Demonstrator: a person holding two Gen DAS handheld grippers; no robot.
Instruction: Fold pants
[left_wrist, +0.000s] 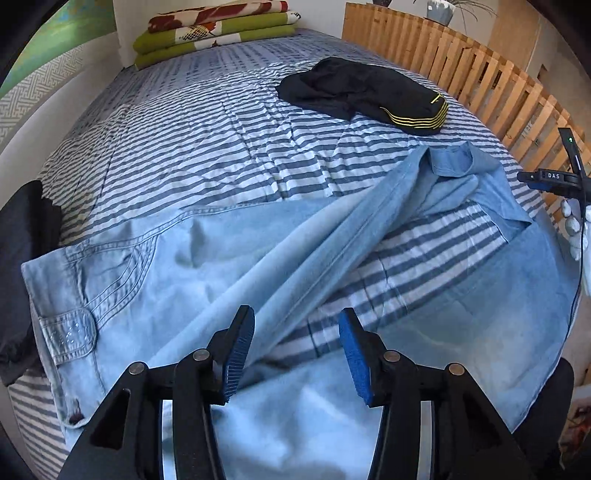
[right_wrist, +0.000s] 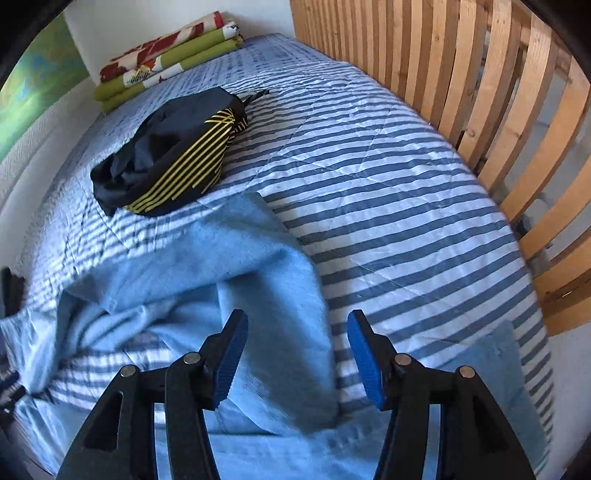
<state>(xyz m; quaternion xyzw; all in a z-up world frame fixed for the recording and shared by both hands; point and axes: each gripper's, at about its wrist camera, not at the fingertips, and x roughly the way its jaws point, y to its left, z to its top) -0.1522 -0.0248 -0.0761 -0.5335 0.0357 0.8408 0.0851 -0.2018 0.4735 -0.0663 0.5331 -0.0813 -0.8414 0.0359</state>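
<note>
- Left wrist view: the pants (left_wrist: 155, 280), pale blue denim, lie half spread on the bed (left_wrist: 207, 147), waistband at their left end, one leg thrown slantwise over the other.
- They look soft and limp, fairly light; I judge the hems or the waistband the best holds.
- Left gripper (left_wrist: 297, 356) and right gripper (right_wrist: 297, 358) hover above the pants, jaws parted, holding nothing.
- Beyond the pants lies a black garment (left_wrist: 365, 96).

Two garments: jeans (left_wrist: 207, 280), black shorts (left_wrist: 365, 94).
</note>
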